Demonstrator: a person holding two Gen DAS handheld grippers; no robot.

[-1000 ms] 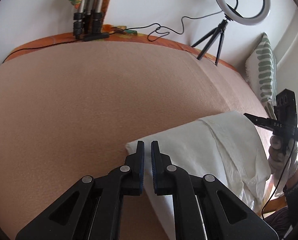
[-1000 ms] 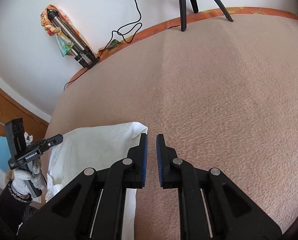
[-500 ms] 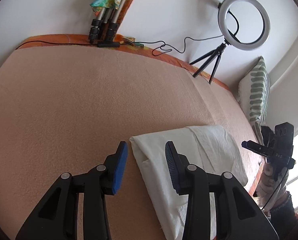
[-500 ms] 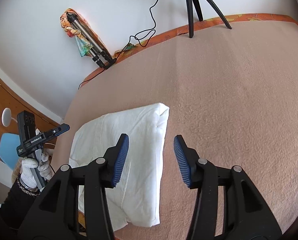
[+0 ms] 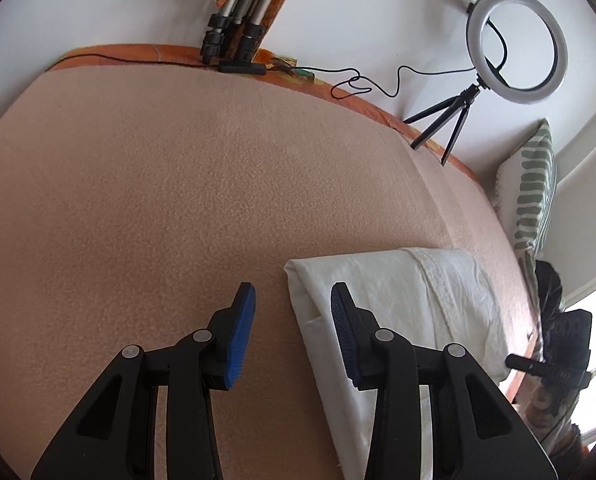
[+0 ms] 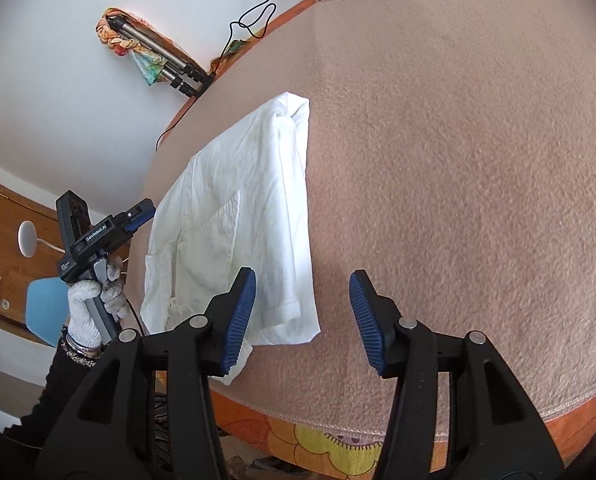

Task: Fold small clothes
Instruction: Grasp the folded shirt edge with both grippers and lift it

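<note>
Bedding first: we work on a wide pink blanket (image 5: 178,184) that gives a flat, soft bed for folding, with its near edge showing in the right wrist view. On it lies the white garment (image 6: 254,216), folded into a long narrow panel near the blanket's left edge in that view, one end far and the other end close to the near edge. We judge it sits there because both hands can reach it from the near side without leaning.

Our left gripper (image 5: 292,306) hangs above the blanket with its jaws partly apart and nothing between them; the garment's corner (image 5: 298,276) lies just beyond its right finger. Our right gripper (image 6: 302,292) stands with jaws partly apart and empty too, the garment's near corner lying just past its left finger. Both sets of jaws have just been opening, so we read this as a fold let go.

In the right wrist view we see the gloved hand (image 6: 94,300) holding the left gripper off the blanket's left side.

Far off, a ring light (image 5: 516,46) on its tripod and a folded tripod (image 5: 234,36) stand at the wall, well apart from the work. A striped cushion (image 5: 532,196) leans at the right.
</note>
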